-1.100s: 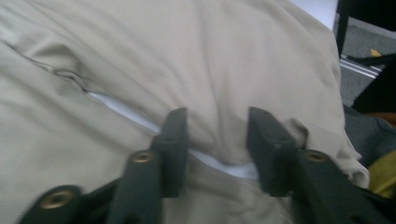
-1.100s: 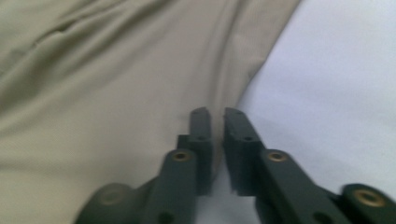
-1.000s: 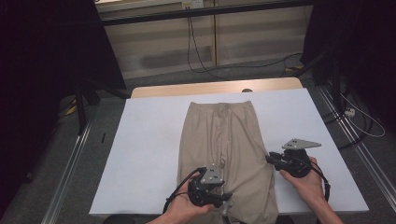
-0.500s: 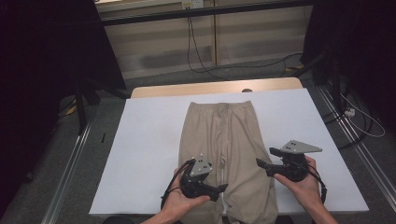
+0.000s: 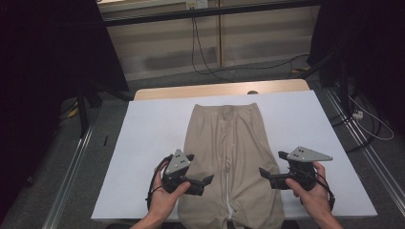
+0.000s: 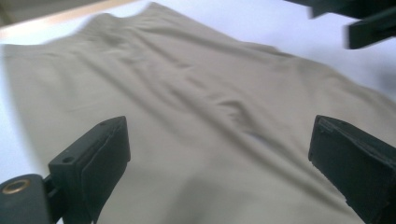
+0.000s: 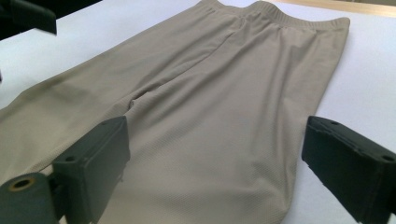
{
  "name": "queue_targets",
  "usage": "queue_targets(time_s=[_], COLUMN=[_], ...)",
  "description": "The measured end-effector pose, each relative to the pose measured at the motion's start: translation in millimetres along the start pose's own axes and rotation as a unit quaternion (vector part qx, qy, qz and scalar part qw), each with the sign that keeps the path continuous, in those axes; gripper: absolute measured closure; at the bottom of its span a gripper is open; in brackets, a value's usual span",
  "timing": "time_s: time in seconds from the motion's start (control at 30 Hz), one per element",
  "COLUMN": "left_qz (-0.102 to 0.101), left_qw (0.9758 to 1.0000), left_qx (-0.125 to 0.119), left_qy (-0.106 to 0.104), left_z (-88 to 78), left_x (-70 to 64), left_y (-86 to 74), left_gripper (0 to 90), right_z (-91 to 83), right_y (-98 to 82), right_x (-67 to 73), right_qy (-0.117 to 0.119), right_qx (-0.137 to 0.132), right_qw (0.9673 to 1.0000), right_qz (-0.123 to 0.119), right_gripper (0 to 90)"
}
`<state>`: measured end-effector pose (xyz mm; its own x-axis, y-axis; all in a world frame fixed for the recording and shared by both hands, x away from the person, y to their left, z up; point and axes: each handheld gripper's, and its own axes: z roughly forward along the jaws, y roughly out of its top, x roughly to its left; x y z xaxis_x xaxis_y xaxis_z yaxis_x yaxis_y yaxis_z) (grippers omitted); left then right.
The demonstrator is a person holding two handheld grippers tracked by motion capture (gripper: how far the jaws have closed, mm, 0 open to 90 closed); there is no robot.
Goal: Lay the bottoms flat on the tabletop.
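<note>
Beige trousers (image 5: 230,157) lie flat on the white sheet (image 5: 148,143) (nothing between jaws): your left gripper (image 5: 204,183) and right gripper (image 5: 265,175) have just opened and lifted off them, so smoothing looks finished.

Black fingers (image 6: 91,163), grey triangular plates (image 5: 179,161), cables

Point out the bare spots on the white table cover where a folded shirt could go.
Two bare strips flank the beige trousers: one between them and the left edge of the white cover, a similar one on the right. Near the front it is crowded: the left gripper and right gripper hover there, open.
</note>
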<state>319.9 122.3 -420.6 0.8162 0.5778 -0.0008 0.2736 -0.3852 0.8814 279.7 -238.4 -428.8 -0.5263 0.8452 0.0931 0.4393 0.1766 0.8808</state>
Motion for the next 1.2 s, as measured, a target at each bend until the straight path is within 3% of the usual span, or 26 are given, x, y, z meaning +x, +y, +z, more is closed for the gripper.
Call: queue_targets(time_s=[0.2,0.37,0.53,0.63,0.7,0.8,0.87,0.97,1.2], left_qz=[-0.017,-0.034,-0.043,-0.052,-0.043,-0.054,-0.057,-0.069,-0.066], left_qw=[0.9992,0.9972,0.9961,0.9948,0.9944,0.9918,0.9915,0.9916,0.9922], left_qx=[-0.006,-0.012,-0.01,-0.037,-0.039,-0.041,-0.028,-0.025,-0.028], left_qy=[0.035,0.066,0.076,0.08,0.089,0.108,0.113,0.107,0.102], left_z=[-26.7,-46.2,-58.5,-70.2,-75.5,-74.1,-69.6,-65.9,-67.4], left_x=[20.4,34.7,39.6,40.1,40.6,44.7,47.6,50.8,52.0], left_y=[-9.7,-19.2,-31.2,-33.5,-35.0,-38.2,-41.0,-41.4,-41.3], left_gripper=[5.9,5.9,5.9,5.9,5.9,6.0,6.3,6.6,6.6], right_z=[-7.4,-20.7,-29.3,-30.2,-31.3,-34.4,-33.6,-31.5,-26.0], right_y=[-5.8,-11.4,-19.8,-22.4,-23.5,-22.7,-22.9,-22.0,-20.8], right_x=[2.4,-6.0,-14.1,-14.8,-13.9,-12.8,-13.0,-12.2,-12.2], right_qy=[-0.009,-0.033,-0.053,-0.06,-0.058,-0.059,-0.061,-0.065,-0.064], right_qx=[0.008,-0.002,-0.007,-0.013,-0.018,-0.036,-0.036,-0.044,-0.037], right_qw=[0.9999,0.9995,0.9984,0.998,0.998,0.9976,0.9974,0.9968,0.9972], right_qz=[-0.002,0.003,0.017,0.016,0.017,0.011,0.01,0.012,0.011], right_gripper=[7.4,7.4,6.8,6.7,6.5,6.0,6.1,6.6,6.6])
